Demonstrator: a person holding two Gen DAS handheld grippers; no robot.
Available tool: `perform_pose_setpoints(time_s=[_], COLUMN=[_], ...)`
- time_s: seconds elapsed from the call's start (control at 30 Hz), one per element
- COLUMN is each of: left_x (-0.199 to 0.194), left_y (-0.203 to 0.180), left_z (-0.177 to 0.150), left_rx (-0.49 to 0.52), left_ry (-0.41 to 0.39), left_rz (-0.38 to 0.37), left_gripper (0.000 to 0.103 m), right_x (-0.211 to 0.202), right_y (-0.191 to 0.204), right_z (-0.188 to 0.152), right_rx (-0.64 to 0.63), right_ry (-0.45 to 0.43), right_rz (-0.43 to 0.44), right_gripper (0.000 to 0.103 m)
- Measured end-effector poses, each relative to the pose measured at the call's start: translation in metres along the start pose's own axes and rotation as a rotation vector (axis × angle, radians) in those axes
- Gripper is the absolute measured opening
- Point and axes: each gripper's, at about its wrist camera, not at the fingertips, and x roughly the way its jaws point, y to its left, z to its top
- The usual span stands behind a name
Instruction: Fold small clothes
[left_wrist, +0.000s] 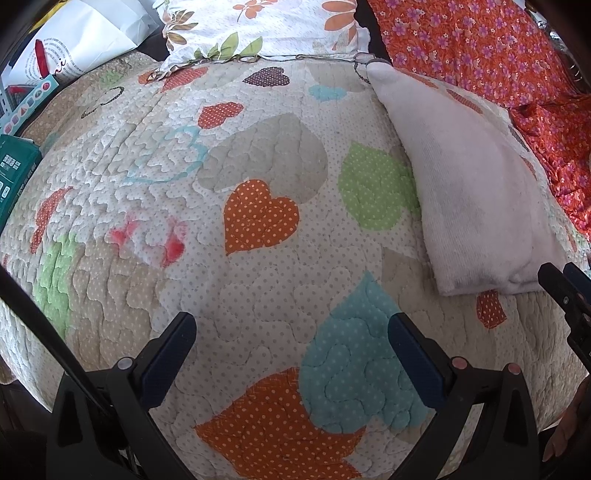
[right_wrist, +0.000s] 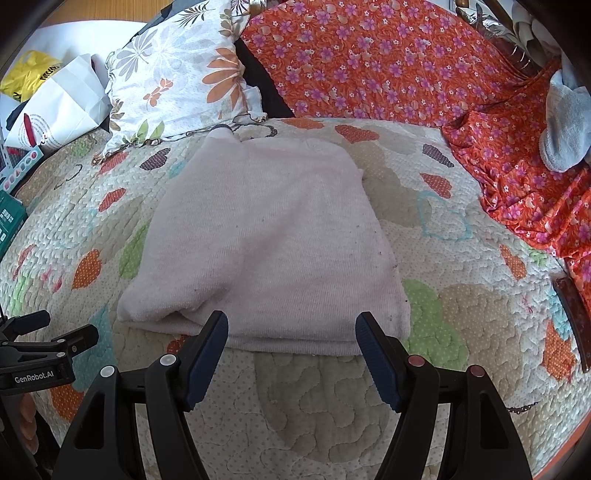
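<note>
Quilted bedding fills both views: a pale quilt (right_wrist: 461, 295) stitched with dotted hearts in orange, green, teal and grey covers the bed.

Nearest in the right wrist view, the right gripper (right_wrist: 291, 354) hangs with its fingers (right_wrist: 207, 354) spread apart and nothing between them, only quilt beneath. Just beyond the fingertips lies the folded garment (right_wrist: 266, 243), a pale pinkish-white knit piece with a fine ribbed texture. It is doubled over on itself: its near edge is a soft, thick fold running across in front of both fingers, with a small layered lip to the left of the left finger. The cloth is flat and mostly smooth, faintly speckled with dark lint, and it narrows towards its far end.

In the left wrist view, the left gripper (left_wrist: 291, 347) is likewise spread wide and empty, over a teal heart and an orange heart. The same garment (left_wrist: 476, 192) lies well to the right of its fingers, stretching away from them.

Farther off, past the garment's far end, a floral pillow (right_wrist: 177, 85) leans at the head of the bed, with an orange flowered cloth (right_wrist: 369, 62) to the right of it and a white paper bag (right_wrist: 70, 99) to the left.
</note>
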Motion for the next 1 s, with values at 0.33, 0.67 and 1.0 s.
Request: perform_pose_setpoints(time_s=[0.33,0.67,1.0], left_x=[0.0009,0.0021,-0.0010], left_y=[0.0001,-0.0006,-0.0021], left_z=[0.0002,-0.0007,-0.0022], left_rx=[0.000,0.003,0.013], left_ry=[0.005,0.012,0.000], left_rz=[-0.004,-0.015,-0.025], left_gripper=[0.103,0.103,0.103], right_x=[0.0001,-0.0003,-0.0027], right_y=[0.0000,0.0021,0.0037], right_z=[-0.0001,0.0001,0.0023], right_rx=[-0.001,0.005,0.017], right_ry=[-0.001,-0.005,-0.047], right_rz=[0.000,0.000,-0.015], right_gripper=[0.076,0.077,0.077])
